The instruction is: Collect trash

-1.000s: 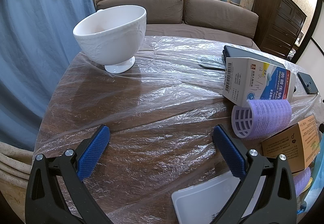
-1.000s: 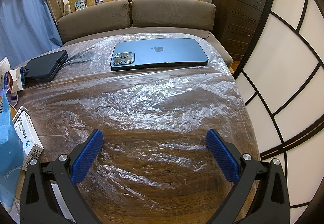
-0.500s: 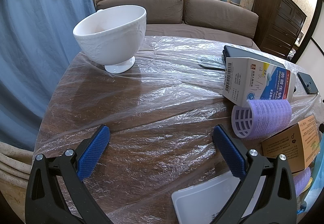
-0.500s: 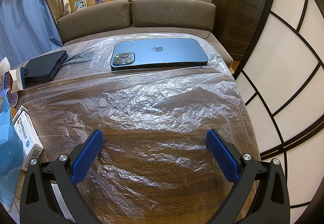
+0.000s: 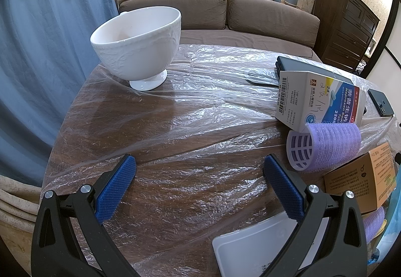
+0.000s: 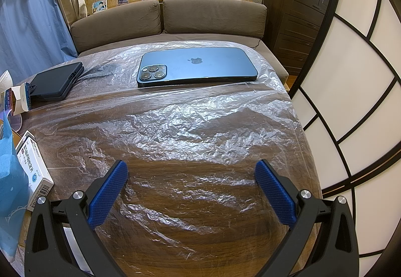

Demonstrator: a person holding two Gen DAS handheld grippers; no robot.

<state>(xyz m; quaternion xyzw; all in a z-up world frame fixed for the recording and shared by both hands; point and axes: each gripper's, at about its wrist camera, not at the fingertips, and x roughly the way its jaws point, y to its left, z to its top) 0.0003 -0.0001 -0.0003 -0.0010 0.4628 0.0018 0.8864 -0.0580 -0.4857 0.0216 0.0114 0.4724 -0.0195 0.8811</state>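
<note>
Trash: medicine box [image 5: 318, 99] and purple roller [image 5: 325, 146] at your frame's right.
Left claw [image 5: 199, 174]: yours gapes wide, holding nothing.
Right claw [image 6: 191, 179]: equally wide, nothing held, above the counter [image 6: 200, 227].

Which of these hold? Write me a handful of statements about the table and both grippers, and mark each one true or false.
1. Both grippers are open and hold nothing. True: the left gripper and the right gripper each show bare blue pads.
2. The white bowl lies tipped on its side. False: it stands upright on its foot.
3. The blue phone lies face down on the plastic sheet. True: its camera lenses and logo face up.
4. The purple hair roller sits inside the bowl. False: it lies on the table, against the white medicine box.
5. The table has a bare glass top. False: it is wood under crinkled clear plastic.
</note>
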